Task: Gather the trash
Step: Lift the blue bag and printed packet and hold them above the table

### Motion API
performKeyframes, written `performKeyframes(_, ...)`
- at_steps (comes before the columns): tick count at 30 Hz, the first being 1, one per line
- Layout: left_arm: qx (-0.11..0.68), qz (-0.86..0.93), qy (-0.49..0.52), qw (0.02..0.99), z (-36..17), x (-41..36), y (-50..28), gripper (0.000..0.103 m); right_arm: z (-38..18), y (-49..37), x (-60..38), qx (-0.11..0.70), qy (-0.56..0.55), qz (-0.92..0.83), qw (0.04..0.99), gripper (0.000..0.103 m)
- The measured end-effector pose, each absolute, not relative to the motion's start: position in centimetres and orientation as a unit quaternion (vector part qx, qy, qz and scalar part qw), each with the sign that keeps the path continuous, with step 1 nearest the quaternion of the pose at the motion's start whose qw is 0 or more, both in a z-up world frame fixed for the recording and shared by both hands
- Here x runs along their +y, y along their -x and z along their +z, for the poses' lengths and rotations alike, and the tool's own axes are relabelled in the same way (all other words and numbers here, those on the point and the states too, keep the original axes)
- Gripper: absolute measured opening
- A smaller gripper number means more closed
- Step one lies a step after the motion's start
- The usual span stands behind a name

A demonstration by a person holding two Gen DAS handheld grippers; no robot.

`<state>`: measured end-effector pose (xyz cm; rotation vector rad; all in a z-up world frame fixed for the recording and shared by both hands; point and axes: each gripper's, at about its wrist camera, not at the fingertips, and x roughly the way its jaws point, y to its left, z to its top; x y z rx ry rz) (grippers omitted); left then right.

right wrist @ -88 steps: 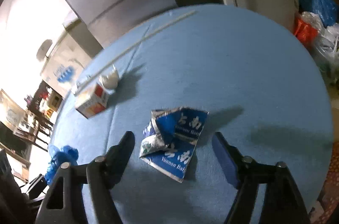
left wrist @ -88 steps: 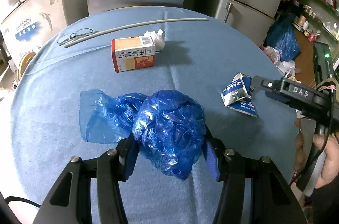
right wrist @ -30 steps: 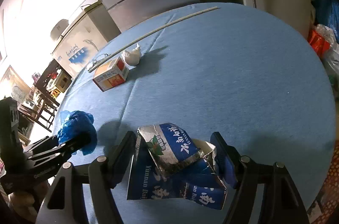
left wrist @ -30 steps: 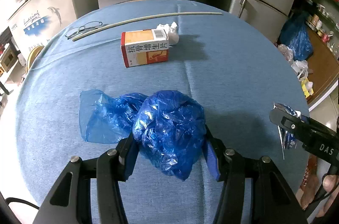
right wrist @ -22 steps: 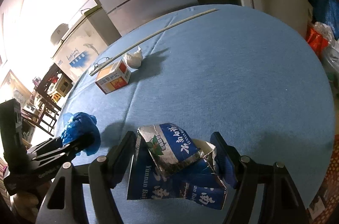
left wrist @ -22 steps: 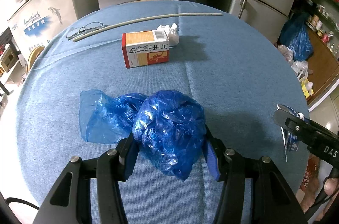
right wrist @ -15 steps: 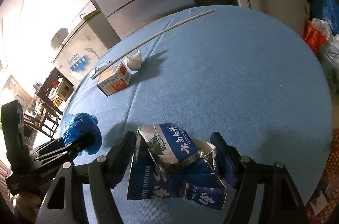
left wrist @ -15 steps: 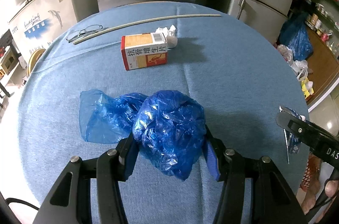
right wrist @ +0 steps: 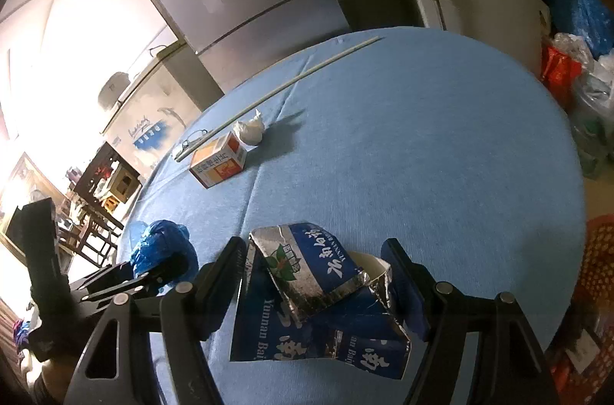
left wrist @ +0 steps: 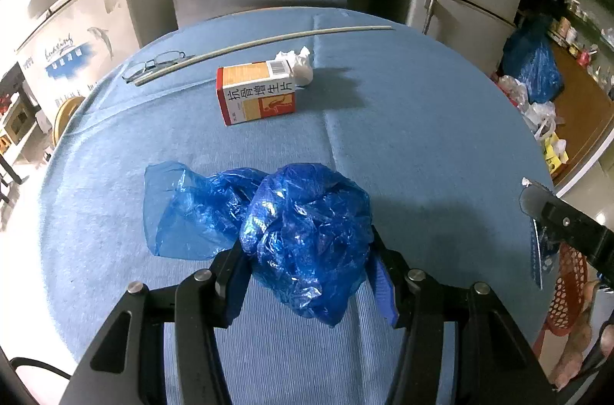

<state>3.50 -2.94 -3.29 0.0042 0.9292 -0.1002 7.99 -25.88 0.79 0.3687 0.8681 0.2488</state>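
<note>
My left gripper (left wrist: 307,274) is shut on a crumpled blue plastic bag (left wrist: 307,224), which bulges between the pads and trails left over the blue tablecloth (left wrist: 422,136). My right gripper (right wrist: 314,274) is shut on a crushed blue and silver carton (right wrist: 318,293), held above the table's near right edge. In the left wrist view that carton (left wrist: 537,251) shows edge-on at the far right. In the right wrist view the blue plastic bag (right wrist: 161,244) sits low at the left. An orange and white box (left wrist: 257,92) and a white paper wad (left wrist: 301,67) lie toward the far side.
A long white rod (left wrist: 261,42) and a pair of glasses (left wrist: 153,63) lie near the table's far edge. A red perforated basket (right wrist: 591,290) sits below the table's right edge. Fridges stand behind the table, and bags are heaped on the floor at the right.
The right gripper has drifted with the carton toward the table's right edge, and the red basket has come into its view. The left gripper and its bag have stayed put.
</note>
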Motion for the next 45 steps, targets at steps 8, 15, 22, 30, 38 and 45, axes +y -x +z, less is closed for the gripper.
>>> performKeyframes(8, 0.420, -0.051, -0.015, 0.906, -3.4, -3.3, -2.5, 0.056, 1.1, -7.5, -26.1, 0.420, -0.172, 0.102, 0.885, 0.075)
performKeyframes(15, 0.398, -0.053, -0.012, 0.916, -3.5, -2.0, -1.9, 0.056, 1.6, -7.7, -24.5, 0.424, -0.156, 0.075, 0.889, 0.075)
performKeyframes(22, 0.396, -0.056, 0.012, 0.917, -3.6, 0.5, -2.0, 0.056, 1.4, -8.9, -21.2, 0.445, -0.128, 0.076, 0.883, 0.075)
performKeyframes(30, 0.384, -0.054, 0.022, 0.921, -3.1, 2.6, -0.2, 0.056, 2.4, -8.2, -17.8, 0.438, -0.108, 0.091, 0.888, 0.075)
performKeyframes(38, 0.372, -0.039, 0.020, 0.927, -1.8, 3.4, 1.7, 0.056, 3.8, -6.4, -17.4, 0.420, -0.111, 0.103, 0.895, 0.075)
performKeyframes(45, 0.363, -0.028, 0.008, 0.931, -0.6, 2.1, 2.2, 0.056, 4.0, -5.0, -20.5, 0.401, -0.149, 0.097, 0.899, 0.075)
